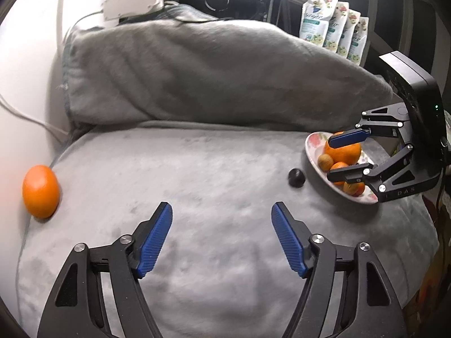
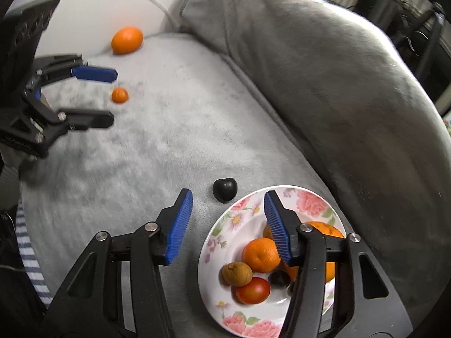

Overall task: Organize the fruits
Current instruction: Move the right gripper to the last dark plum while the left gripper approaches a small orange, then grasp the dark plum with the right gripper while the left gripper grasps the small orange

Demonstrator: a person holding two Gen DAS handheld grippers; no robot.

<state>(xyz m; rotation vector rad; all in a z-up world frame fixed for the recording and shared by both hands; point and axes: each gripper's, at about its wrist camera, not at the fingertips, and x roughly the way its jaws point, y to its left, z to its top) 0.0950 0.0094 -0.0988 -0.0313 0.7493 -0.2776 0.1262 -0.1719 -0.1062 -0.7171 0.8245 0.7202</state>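
A big orange (image 1: 41,191) sits at the far left of the left view, on the soft gray blanket (image 1: 211,174) and right beside the white wall. A small orange (image 2: 120,95) lies in the upper left of the right view, near the left gripper (image 1: 221,219). A dark plum (image 2: 224,190) rests just beside the flowered plate (image 2: 304,197), low in the middle of that view.

The plate holds more oranges, a brown fruit and a red one.

Both grippers are wide open and hold nothing. The right gripper (image 2: 228,205) hangs over the plate's left edge.

I think the fruits are round and smooth, so they could roll or slip. They look firm but can bruise. Grab each one around its widest middle, gently. The fuzzy blanket probably gives a little when pushed.
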